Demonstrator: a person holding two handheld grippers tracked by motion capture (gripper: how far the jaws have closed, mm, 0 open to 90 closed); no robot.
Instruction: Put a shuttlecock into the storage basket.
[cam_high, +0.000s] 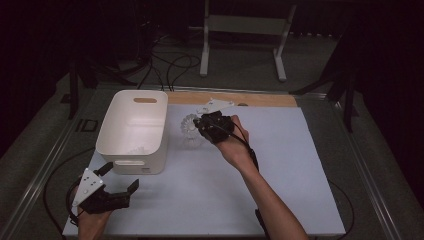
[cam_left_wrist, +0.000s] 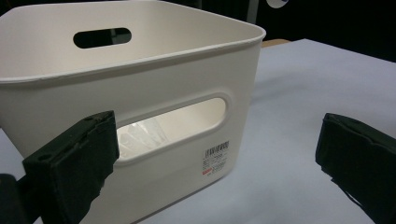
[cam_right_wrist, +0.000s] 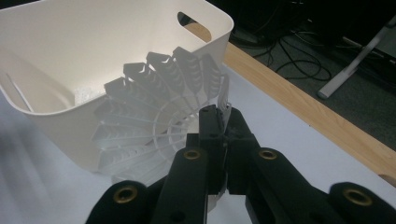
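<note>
Table: your white table top (cam_high: 260, 195) is the biggest thing here; a wooden strip (cam_high: 260, 99) runs along its far edge, and dark floor with cables lies beyond.
Bin: the white plastic bin (cam_high: 131, 131) stands on the left part of the table, open at the top, with a slot handle in its near and far walls. Through the near slot you can see something pale and clear lying on its bottom; what it is cannot be told.
Right tongs: your right gripper (cam_right_wrist: 223, 122) has its jaws pressed together on the rim of the plastic fan (cam_right_wrist: 154, 121), pinching a thin edge of it.
Left tongs: your left gripper (cam_left_wrist: 215, 158) stands wide open with nothing between its jaws; it sits at the near left corner of the table, pointing at the bin's near wall without touching it.
Fan: the plastic fan is a see-through, round piece with ribbed blades spreading from a centre. From above you see it just right of the bin, close to its right wall, tilted in the grip; whether it touches the table cannot be told.
Room: you have broad bare table to the right of and in front of your right hand. The narrow spot is the gap between fan and bin wall.
</note>
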